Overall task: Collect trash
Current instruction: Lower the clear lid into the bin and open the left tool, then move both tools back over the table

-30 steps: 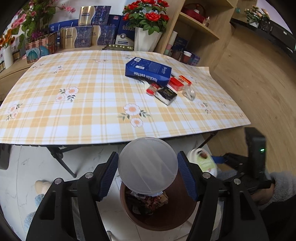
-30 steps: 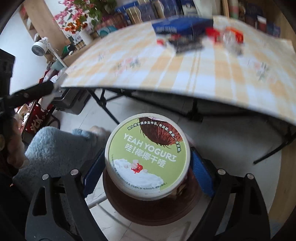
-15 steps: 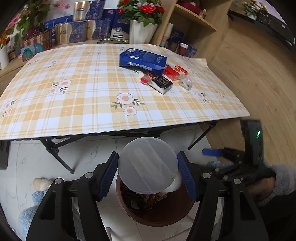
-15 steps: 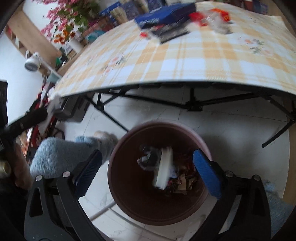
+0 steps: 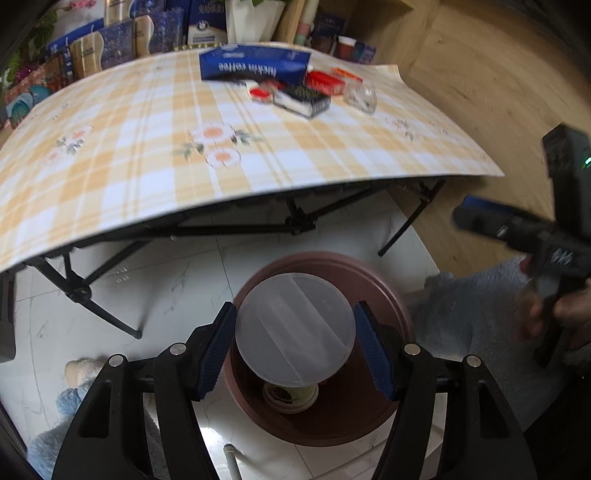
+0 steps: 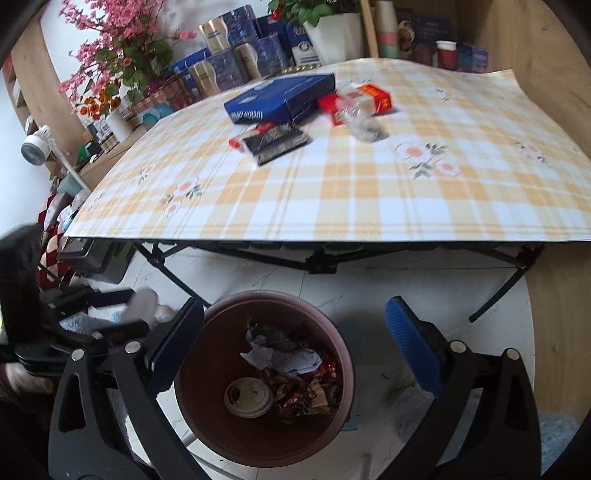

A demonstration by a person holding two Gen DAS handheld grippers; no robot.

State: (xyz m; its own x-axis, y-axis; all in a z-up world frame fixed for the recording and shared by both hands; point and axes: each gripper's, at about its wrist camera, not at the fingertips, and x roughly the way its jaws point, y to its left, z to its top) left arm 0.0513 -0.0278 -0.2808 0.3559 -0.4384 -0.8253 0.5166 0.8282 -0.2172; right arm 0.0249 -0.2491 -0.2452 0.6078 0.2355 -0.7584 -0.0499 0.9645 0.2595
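My left gripper (image 5: 295, 347) is shut on a clear round plastic lid (image 5: 295, 330) and holds it over the brown bin (image 5: 391, 295) on the floor. The yogurt tub (image 5: 290, 396) lies in the bin under the lid. My right gripper (image 6: 293, 350) is open and empty above the same bin (image 6: 343, 354), which holds the tub (image 6: 248, 398), crumpled paper and wrappers. More trash lies on the checked table: a blue coffee box (image 6: 280, 98), a black packet (image 6: 279, 142), red packs (image 6: 375, 98) and clear plastic (image 6: 364, 127).
The table's front edge (image 6: 332, 236) hangs just beyond the bin, with black folding legs (image 6: 173, 277) under it. Shelves, boxes and flower pots (image 6: 332, 29) stand behind the table. My right gripper shows in the left wrist view (image 5: 524, 236). Wood floor lies to the right.
My right gripper opened and let the yogurt tub fall into the bin, then drew back and up. My left gripper moved lower over the bin with the lid still held.
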